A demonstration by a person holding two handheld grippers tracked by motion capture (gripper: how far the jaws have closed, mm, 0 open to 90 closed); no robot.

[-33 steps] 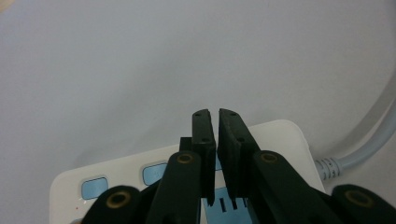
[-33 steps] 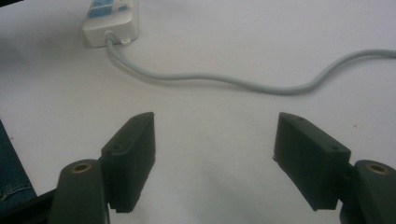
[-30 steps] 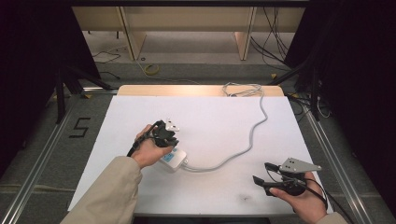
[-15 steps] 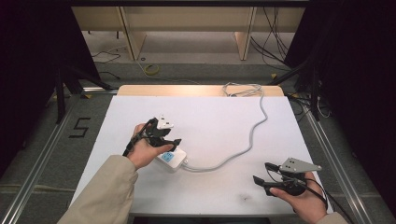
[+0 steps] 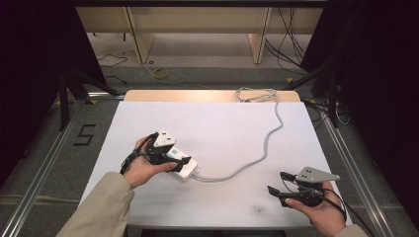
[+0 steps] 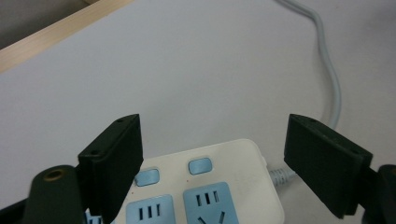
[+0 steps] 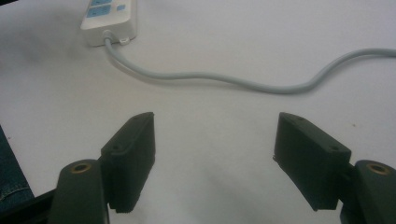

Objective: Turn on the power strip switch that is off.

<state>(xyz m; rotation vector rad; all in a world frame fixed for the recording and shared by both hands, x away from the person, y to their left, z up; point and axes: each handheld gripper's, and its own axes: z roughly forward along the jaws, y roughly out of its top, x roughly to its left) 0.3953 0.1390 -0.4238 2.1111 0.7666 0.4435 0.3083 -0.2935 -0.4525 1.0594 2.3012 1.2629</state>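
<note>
At far left on the high view, a beige sleeve (image 5: pixel 101 207) entering from the bottom edge, hand wrapped around the left gripper (image 5: pixel 170 157). Jaws spread wide, just opened, pads pressing on nothing. Directly under and between them, the white plastic power strip with pale blue sockets and two small blue buttons (image 6: pixel 212 184), lying flat on the white table top (image 5: pixel 222 128), left of centre and toward the near edge. From the left gripper view, strip's cable end poking past the jaws, both blue buttons visible between them, clear gaps to either pad.

Moving right, the grey round cable (image 5: pixel 257 158) leaving the strip's end, sagging toward the near edge, then curving up and away across the white surface to a loose bundle at the far wooden edge strip (image 5: pixel 212 95) of the table.

Further right, near the front right corner, the right gripper (image 5: pixel 281 183) held in the other hand, grey three-cornered plate on top, pointing left toward the strip but well apart from it. Jaws wide, only bare table between them; in the right gripper view (image 7: pixel 215 158), strip at upper left and cable running across above the jaws.
</note>
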